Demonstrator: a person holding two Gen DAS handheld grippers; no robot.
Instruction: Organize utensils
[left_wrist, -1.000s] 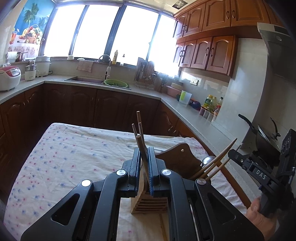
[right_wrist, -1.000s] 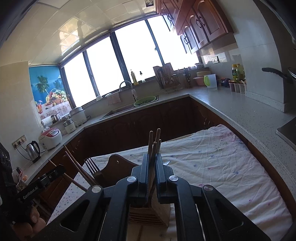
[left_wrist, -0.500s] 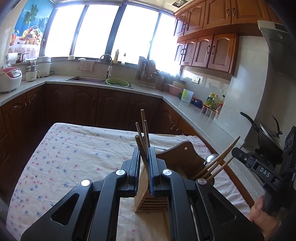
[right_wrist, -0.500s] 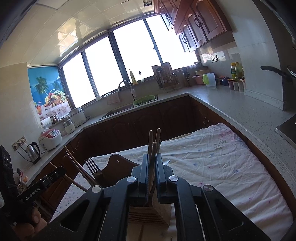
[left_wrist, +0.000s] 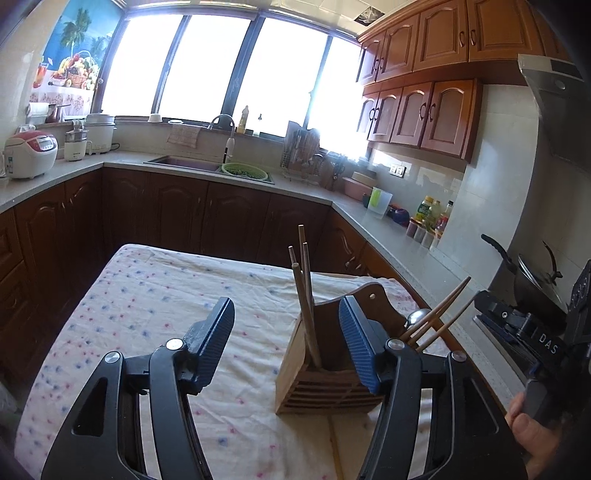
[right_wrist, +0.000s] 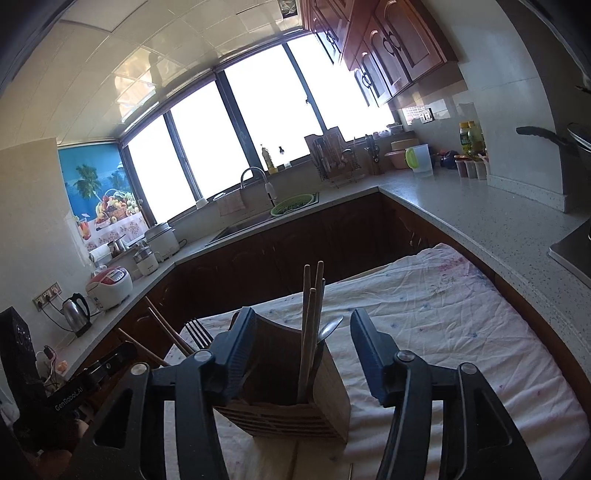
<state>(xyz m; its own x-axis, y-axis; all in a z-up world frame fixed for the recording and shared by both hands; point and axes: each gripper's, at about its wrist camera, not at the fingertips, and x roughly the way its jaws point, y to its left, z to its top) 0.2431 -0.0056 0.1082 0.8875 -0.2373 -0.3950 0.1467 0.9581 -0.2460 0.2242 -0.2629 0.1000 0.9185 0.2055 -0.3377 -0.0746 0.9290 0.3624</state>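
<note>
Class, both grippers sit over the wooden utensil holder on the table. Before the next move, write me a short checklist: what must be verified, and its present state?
1. Left gripper open, empty: ok.
2. Right gripper open, empty: ok.
3. Chopsticks standing in the wooden holder, free of fingers: ok.
4. Second chopstick bunch seated beside the spoon: ok.
5. Holder upright on the tablecloth: ok.
6. More loose utensils left to sort: cannot tell.

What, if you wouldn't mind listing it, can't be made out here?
- Holder inside: both views, its own walls hide the chopsticks' lower ends.
- Spoon handle: right view, hidden in the holder.
- Fork below its tines: right view, behind the right gripper's finger.
- Bottle labels: left view, too small.
</note>
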